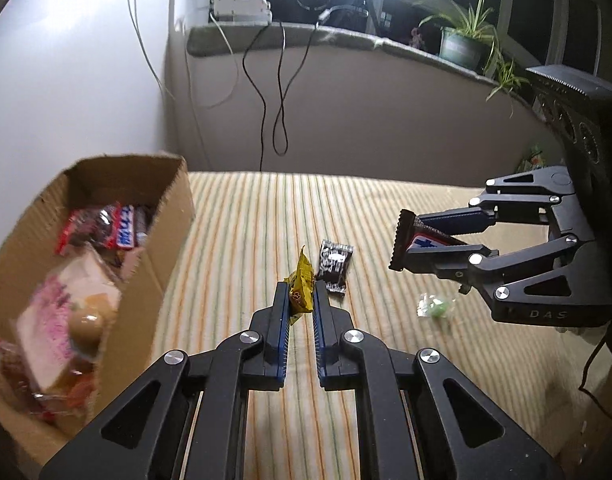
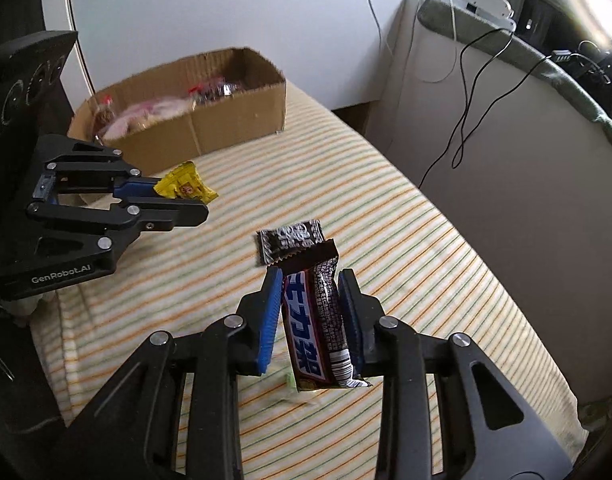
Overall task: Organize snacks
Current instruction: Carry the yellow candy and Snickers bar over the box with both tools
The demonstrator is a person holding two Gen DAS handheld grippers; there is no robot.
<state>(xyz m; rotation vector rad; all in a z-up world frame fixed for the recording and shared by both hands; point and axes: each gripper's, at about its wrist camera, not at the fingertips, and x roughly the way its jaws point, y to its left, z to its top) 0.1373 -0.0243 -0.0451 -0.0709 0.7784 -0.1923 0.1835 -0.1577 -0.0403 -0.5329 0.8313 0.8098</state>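
Snacks already in cardboard box (image 1: 85, 272); left claw (image 1: 301, 300) pinching yellow candy packet (image 1: 299, 292), right claw (image 2: 310, 312) pinching chocolate bar (image 2: 318, 320); black wrapper (image 1: 334, 268), green candy (image 1: 434, 306) left on bed (image 1: 245, 216).

Both tools are made of black plastic arms joined by round silver screws. The left tool (image 1: 301, 300) is fitted with blue ridged pads on the inside of its fingers, and so is the right tool (image 2: 310, 312). "GenRobot.AI" is printed in white on the side of the left tool. A black box with round lenses is fixed above each tool.
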